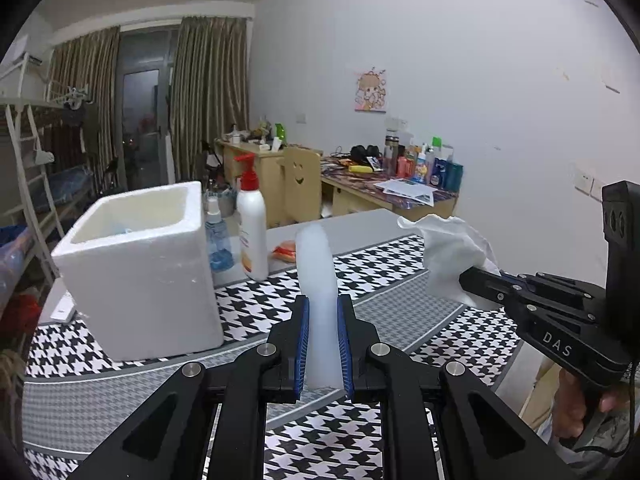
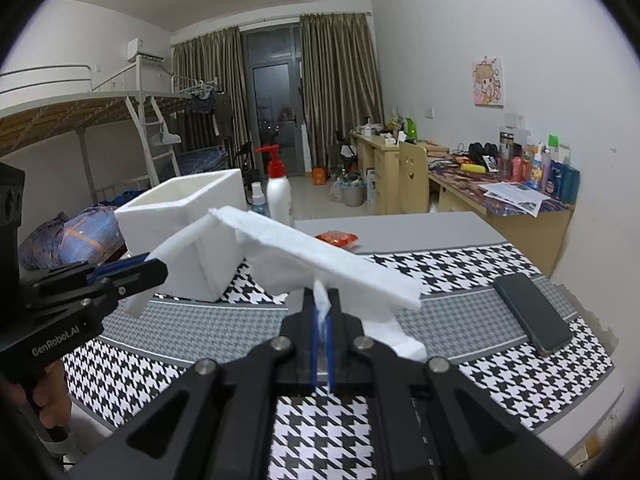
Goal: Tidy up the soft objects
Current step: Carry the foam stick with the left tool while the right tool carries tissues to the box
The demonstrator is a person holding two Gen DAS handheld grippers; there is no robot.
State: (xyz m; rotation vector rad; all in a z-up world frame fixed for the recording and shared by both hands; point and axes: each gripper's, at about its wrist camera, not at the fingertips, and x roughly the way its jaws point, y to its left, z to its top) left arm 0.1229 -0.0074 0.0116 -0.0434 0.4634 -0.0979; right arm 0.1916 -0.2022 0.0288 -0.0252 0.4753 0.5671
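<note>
My left gripper (image 1: 323,304) is shut on a white foam strip (image 1: 314,264) that stands up edge-on between its blue pads. The right wrist view shows this gripper (image 2: 158,266) at the left, with the strip (image 2: 180,248) slanting up from it. My right gripper (image 2: 322,294) is shut on a crumpled white paper towel (image 2: 320,256) that spreads wide in front of its camera. In the left wrist view the right gripper (image 1: 466,276) comes in from the right with the towel (image 1: 448,252) bunched at its tips. Both are held above the houndstooth tablecloth (image 1: 392,264). An open white foam box (image 1: 136,264) stands at the left.
A red-capped lotion bottle (image 1: 252,220) and a blue spray bottle (image 1: 218,240) stand behind the box (image 2: 180,196). An orange packet (image 2: 338,238) lies at the far edge of the cloth. A black phone (image 2: 532,312) lies at the right. Cluttered desks line the wall.
</note>
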